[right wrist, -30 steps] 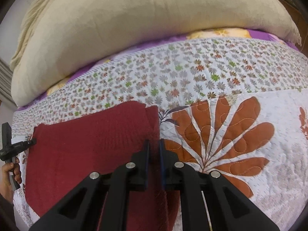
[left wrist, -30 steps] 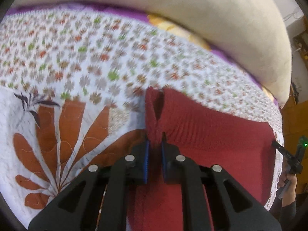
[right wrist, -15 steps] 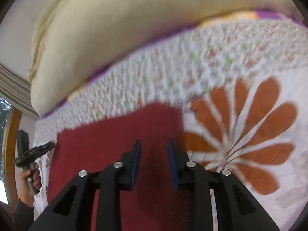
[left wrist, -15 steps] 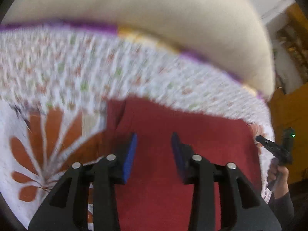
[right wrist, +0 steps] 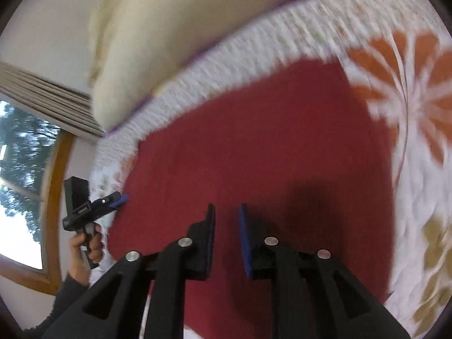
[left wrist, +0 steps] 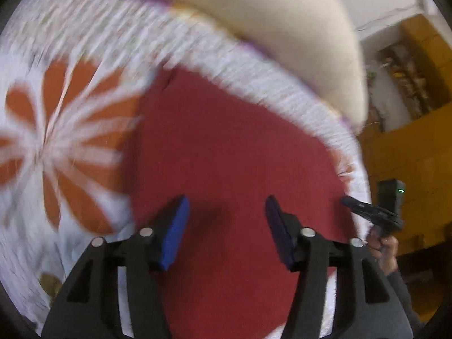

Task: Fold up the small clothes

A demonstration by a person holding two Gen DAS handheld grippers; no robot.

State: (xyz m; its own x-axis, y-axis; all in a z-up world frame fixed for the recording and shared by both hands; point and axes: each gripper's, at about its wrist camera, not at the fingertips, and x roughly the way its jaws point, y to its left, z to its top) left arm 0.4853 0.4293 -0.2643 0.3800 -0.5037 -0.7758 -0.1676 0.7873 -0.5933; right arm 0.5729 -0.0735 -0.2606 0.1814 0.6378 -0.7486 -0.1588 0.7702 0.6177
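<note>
**One fold laid down, both claws free above the red garment**

The red garment (left wrist: 226,147) lies flat on the quilt (left wrist: 34,203) as a neat rectangle, so I judge that one fold is done; a smaller fold probably remains. My left gripper (left wrist: 226,226) is spread wide and holds nothing. My right gripper (right wrist: 227,234) has a narrower gap, also empty. The far edge of the cloth runs near the cream pillow (right wrist: 169,28). To the flower-print side of the quilt I have much open room. Both views are blurred.
</note>
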